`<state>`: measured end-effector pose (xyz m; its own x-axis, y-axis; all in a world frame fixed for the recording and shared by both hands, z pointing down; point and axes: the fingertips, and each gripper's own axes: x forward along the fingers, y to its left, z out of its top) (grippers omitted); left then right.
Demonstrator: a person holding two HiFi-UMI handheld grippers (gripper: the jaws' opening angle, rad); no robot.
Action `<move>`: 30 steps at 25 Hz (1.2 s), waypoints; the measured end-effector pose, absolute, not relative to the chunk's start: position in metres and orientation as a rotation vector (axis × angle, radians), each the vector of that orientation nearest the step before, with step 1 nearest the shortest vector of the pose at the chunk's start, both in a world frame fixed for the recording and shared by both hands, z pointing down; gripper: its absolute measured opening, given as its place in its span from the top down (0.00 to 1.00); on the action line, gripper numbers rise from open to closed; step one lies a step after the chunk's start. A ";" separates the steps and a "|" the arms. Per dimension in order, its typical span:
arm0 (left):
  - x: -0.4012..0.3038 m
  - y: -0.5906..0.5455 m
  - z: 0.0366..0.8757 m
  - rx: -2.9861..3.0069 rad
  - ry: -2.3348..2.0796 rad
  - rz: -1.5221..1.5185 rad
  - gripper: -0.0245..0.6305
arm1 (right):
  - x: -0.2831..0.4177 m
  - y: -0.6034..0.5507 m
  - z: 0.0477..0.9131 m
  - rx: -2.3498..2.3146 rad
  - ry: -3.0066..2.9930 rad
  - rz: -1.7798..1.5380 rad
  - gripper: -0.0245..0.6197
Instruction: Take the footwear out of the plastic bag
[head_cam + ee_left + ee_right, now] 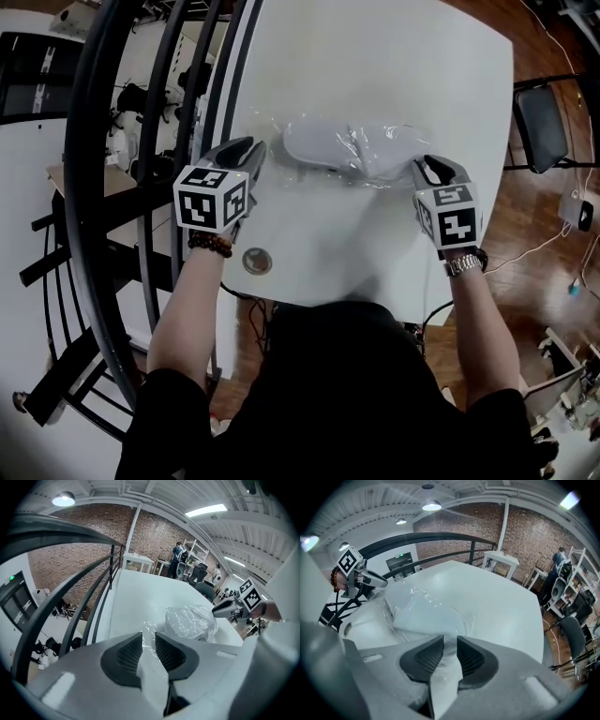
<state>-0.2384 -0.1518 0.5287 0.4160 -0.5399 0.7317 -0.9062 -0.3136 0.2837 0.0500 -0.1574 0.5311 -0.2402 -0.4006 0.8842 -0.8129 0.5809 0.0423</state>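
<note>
A: Where was the footwear [323, 145]?
B: Mid-frame on the table [375, 56], inside the plastic bag [380, 155]. The left gripper [251, 150] and right gripper [433, 167] sat at its two ends, jaws narrowly apart, with film at the gaps and nothing pinched.
A: Tips?
B: Best to nip film only, not the shoe. The railing [103, 141] at frame left crowded the left gripper. The chair [542, 127] at upper right was well clear.

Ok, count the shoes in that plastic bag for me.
1 that I can make out: a grey shoe inside the clear plastic bag on the white table, between the left gripper and right gripper. A second could be hidden against it under the crinkled film.
</note>
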 end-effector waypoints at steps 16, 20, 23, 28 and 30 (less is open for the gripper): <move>-0.195 -0.144 0.514 2.069 -0.765 0.610 0.73 | 0.054 -0.162 0.537 0.961 -1.867 0.524 0.84; -0.184 -0.144 0.511 2.016 -0.672 0.538 0.72 | 0.052 -0.163 0.533 0.959 -1.869 0.504 0.84; -0.180 -0.146 0.516 1.975 -0.632 0.534 0.66 | 0.052 -0.162 0.531 0.957 -1.867 0.495 0.84; -0.181 -0.149 0.526 1.930 -0.618 0.554 0.61 | 0.051 -0.162 0.532 0.955 -1.868 0.493 0.84; -0.180 -0.150 0.529 1.922 -0.612 0.563 0.60 | 0.050 -0.163 0.532 0.958 -1.871 0.491 0.84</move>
<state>-0.1802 -0.1499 0.5286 0.7633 -0.1693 0.6234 -0.6353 -0.3715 0.6770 0.0501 -0.1628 0.5316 -0.2480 -0.4087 0.8783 -0.7874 0.6133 0.0631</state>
